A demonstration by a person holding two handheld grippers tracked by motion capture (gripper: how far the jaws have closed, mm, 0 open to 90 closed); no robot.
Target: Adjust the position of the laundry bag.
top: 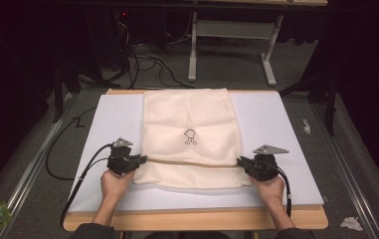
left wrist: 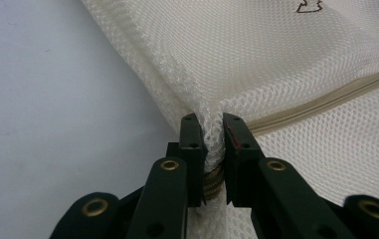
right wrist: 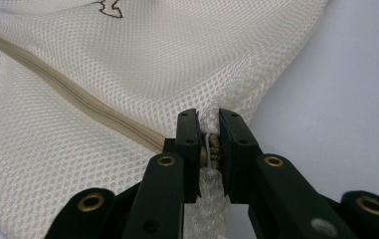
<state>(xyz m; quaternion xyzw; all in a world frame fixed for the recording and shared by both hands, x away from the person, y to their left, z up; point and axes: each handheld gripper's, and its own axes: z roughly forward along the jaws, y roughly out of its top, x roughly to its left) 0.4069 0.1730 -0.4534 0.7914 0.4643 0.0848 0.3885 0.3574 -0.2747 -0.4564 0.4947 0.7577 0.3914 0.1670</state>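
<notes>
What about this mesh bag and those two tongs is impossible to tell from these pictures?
- Mesh bag: whether anything is inside; the weave is opaque in every view.
- Small dark emblem: too small in the high view, cut off by the top edge in both gripper views.
- Zipper ends: buried between the jaws of the left tongs and right tongs.

Cream mesh bag point(top: 191, 124) lies flat, near part folded over.
</notes>
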